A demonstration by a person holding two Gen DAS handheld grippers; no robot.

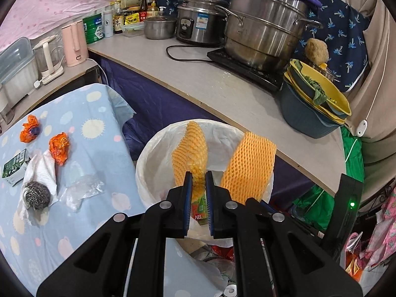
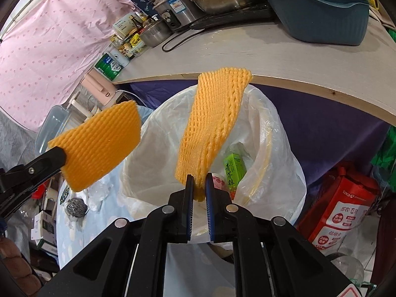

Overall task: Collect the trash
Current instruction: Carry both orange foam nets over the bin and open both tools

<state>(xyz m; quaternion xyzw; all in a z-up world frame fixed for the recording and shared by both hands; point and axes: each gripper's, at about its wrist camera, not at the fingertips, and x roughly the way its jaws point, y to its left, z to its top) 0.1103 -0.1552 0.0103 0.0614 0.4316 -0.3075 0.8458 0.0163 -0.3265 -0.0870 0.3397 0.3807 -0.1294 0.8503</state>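
Each gripper is shut on a yellow foam fruit net over the white-lined trash bin (image 1: 148,158). My left gripper (image 1: 198,180) pinches one foam net (image 1: 190,148), which stands up above the bin. My right gripper (image 2: 197,183) pinches the other foam net (image 2: 212,123) over the bin (image 2: 272,148). The right-hand net shows in the left wrist view (image 1: 250,165), and the left-hand net shows in the right wrist view (image 2: 99,146). A green drink carton (image 2: 234,170) lies inside the bin.
On the blue spotted table (image 1: 104,153) lie two orange crumpled wrappers (image 1: 59,148), a steel scourer (image 1: 37,195) on white tissue, a clear plastic scrap (image 1: 84,190) and a green box (image 1: 13,168). A counter (image 1: 188,79) with pots and stacked basins (image 1: 314,109) runs behind the bin.
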